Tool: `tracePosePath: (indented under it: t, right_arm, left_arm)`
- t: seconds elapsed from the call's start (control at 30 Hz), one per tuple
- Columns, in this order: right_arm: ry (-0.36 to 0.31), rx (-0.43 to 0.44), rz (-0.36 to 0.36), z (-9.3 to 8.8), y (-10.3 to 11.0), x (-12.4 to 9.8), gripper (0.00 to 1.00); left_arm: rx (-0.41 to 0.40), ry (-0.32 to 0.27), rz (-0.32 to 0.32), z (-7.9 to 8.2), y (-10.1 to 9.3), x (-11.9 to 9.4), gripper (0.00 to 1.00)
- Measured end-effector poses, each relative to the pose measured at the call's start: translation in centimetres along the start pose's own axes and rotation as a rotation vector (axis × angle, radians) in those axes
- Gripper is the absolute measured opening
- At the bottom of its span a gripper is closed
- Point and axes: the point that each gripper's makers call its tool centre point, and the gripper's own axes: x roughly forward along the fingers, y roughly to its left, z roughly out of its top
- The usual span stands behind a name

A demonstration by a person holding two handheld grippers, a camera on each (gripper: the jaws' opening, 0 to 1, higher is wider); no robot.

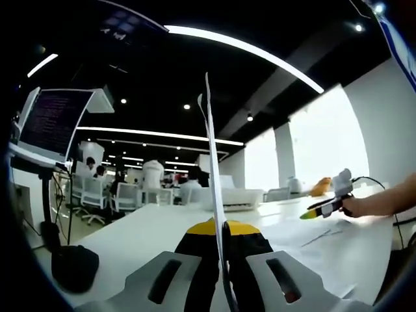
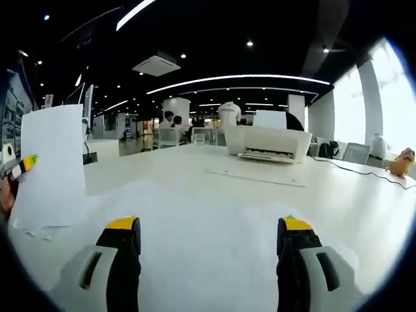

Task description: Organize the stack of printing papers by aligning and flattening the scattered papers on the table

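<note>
Now the white table [image 2: 214, 195] spreads widest, and I place everything by it. Past its far edge stands the printer [image 2: 268, 144]. My left gripper [image 1: 224, 260] is pinched on the papers [image 1: 213, 175], holding them upright on edge over the table; my right view shows their broad white face [image 2: 51, 166] at the table's left. My right gripper [image 2: 208, 250] hangs over bare tabletop, jaws wide apart. My left view catches it [image 1: 328, 205] at the table's right side.
</note>
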Motion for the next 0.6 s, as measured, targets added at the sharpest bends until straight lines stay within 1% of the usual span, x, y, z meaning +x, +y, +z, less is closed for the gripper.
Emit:
tracePosePath:
  t: [0.17,0.3,0.43,0.53,0.6]
  right_arm:
    - [0.012,0.017,0.002,0.2,-0.5,1.0,0.84]
    - [0.037,0.042,0.01,-0.4,-0.8,2.0,0.85]
    - [0.037,0.107,0.004,-0.7,-1.6,2.6,0.85]
    - [0.045,0.108,-0.008,-0.9,-2.1,2.8,0.83]
    - [0.054,0.108,0.002,-1.1,-1.9,2.7,0.81]
  left_arm:
    - [0.001,0.006,-0.004,-0.1,0.0,0.1,0.06]
    - [0.0,0.008,-0.004,-0.2,0.0,0.1,0.06]
    - [-0.002,0.009,-0.003,-0.2,0.0,0.1,0.06]
    - [-0.004,0.011,-0.004,-0.2,0.0,0.1,0.06]
    - [-0.004,0.012,-0.003,-0.2,-0.1,0.2,0.06]
